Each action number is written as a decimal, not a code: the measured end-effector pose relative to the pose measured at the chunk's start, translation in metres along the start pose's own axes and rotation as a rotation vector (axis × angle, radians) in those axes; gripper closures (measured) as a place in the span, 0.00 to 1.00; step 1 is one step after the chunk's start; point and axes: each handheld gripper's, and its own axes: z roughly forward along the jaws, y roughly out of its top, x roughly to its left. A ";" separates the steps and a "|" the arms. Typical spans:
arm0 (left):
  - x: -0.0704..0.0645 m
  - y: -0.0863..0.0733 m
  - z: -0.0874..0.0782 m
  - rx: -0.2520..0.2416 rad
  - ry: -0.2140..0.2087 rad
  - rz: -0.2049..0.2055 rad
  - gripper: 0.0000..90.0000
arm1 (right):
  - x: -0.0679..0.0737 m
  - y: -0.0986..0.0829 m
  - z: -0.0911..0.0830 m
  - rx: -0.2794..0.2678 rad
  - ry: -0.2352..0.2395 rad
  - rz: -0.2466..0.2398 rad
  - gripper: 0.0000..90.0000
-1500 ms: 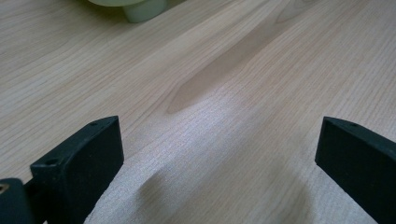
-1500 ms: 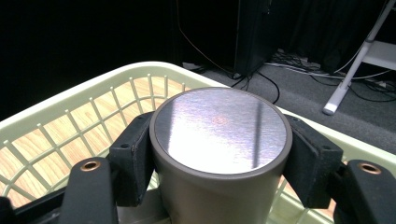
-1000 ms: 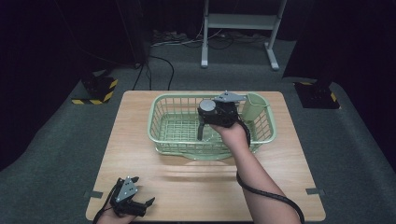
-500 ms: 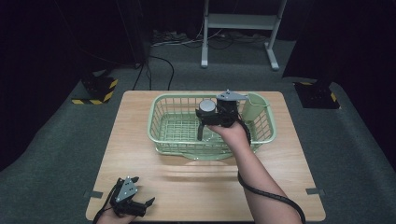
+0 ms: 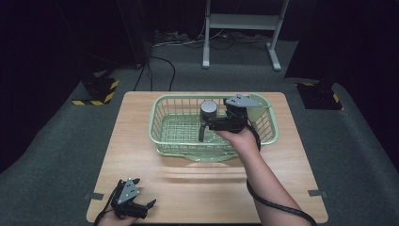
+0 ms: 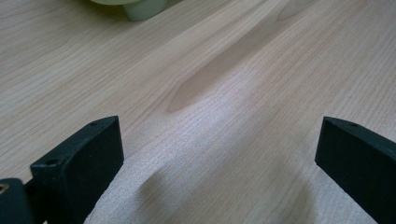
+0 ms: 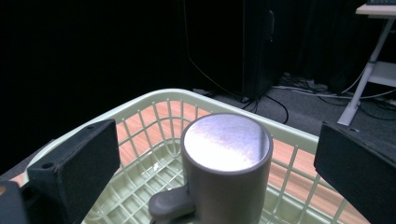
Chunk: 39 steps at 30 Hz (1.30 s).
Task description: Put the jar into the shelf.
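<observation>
Two grippers are in our hands, both with jaws spread wide and gripping nothing. Our right gripper (image 5: 203,128) hovers over the green basket (image 5: 164,136), which sits toward twelve o'clock on the wooden table (image 5: 141,155). A grey mug (image 7: 226,168) stands upside down in the basket, between the open jaws, untouched, seemingly lined up for a grasp. Our left gripper (image 5: 146,205) rests low at seven o'clock, probably parked clear.

1. Your bench (image 5: 141,141) is brightly lit from above; the surrounding room falls to near black.
2. A soft shadow streak lies ahead of your left gripper (image 6: 219,140).
3. Glare whitens the grey cup (image 7: 226,154) top between your right gripper (image 7: 219,168) jaws.
</observation>
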 end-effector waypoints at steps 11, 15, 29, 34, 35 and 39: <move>0.000 0.000 0.000 0.007 0.001 0.003 0.02 | 0.007 -0.022 -0.019 -0.010 -0.002 -0.006 0.00; 0.000 0.000 0.000 0.008 0.001 0.006 0.02 | 0.011 -0.030 -0.029 -0.018 -0.007 -0.020 0.00; 0.000 0.000 0.001 0.011 0.002 0.010 0.02 | 0.023 -0.047 -0.064 -0.041 -0.022 -0.066 0.00; -0.001 0.000 0.001 0.009 0.004 0.006 0.02 | 0.024 -0.055 -0.076 -0.040 -0.036 -0.062 0.00; -0.001 0.000 0.001 0.009 0.003 0.006 0.02 | 0.024 -0.057 -0.078 -0.038 -0.039 -0.061 0.00; -0.001 0.000 0.001 0.009 0.005 0.006 0.02 | 0.023 -0.063 -0.085 -0.024 -0.049 -0.079 0.00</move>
